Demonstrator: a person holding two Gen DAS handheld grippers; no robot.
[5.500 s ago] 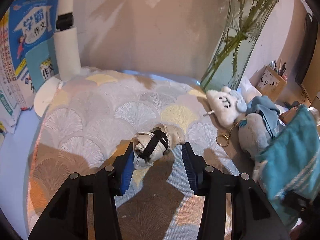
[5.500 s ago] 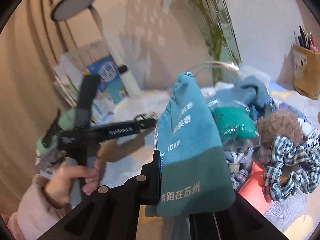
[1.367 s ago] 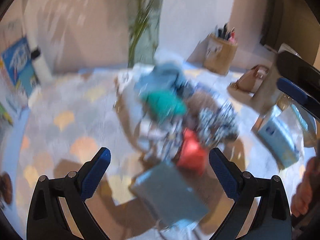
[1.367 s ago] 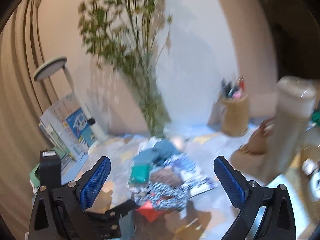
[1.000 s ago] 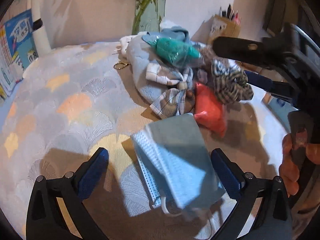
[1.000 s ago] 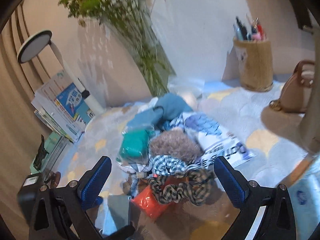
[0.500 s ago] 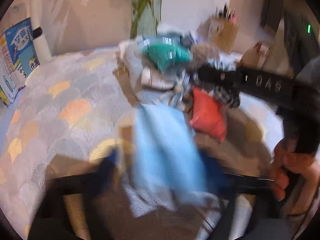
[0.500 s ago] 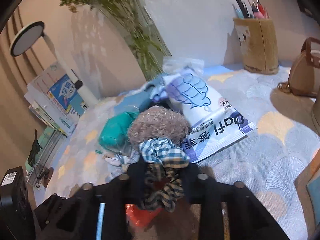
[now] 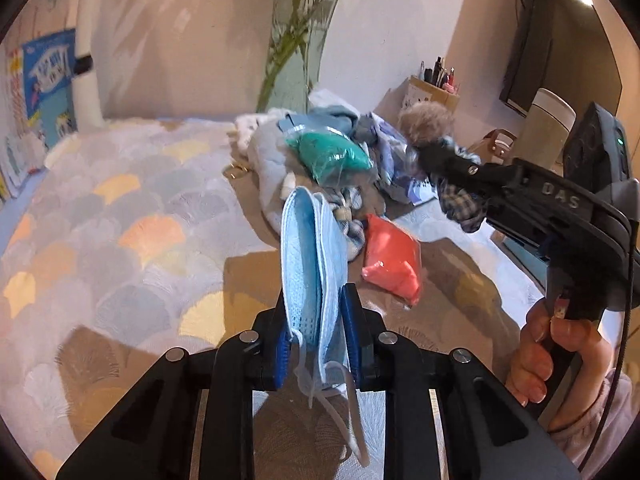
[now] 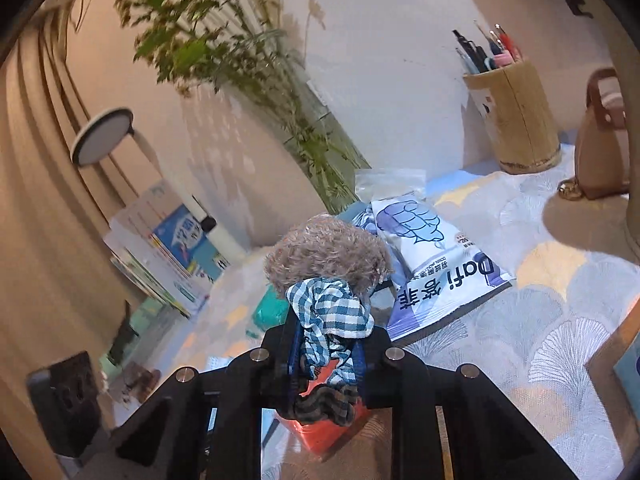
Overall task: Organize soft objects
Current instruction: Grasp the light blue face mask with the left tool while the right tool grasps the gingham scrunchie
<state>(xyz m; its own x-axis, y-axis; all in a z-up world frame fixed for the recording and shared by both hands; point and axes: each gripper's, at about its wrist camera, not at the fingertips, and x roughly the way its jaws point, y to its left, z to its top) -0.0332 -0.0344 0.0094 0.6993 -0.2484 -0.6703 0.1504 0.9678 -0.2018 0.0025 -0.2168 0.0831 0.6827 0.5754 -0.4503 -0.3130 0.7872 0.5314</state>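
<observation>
Left gripper is closing on the face mask, standing upright; right gripper clamps the checked scrunchie above the pile.

hidden: lower part of orange pouch behind right gripper | cut off: brown bag at right edge; glass vase top | blurred: green stems | too small: print on booklets
</observation>
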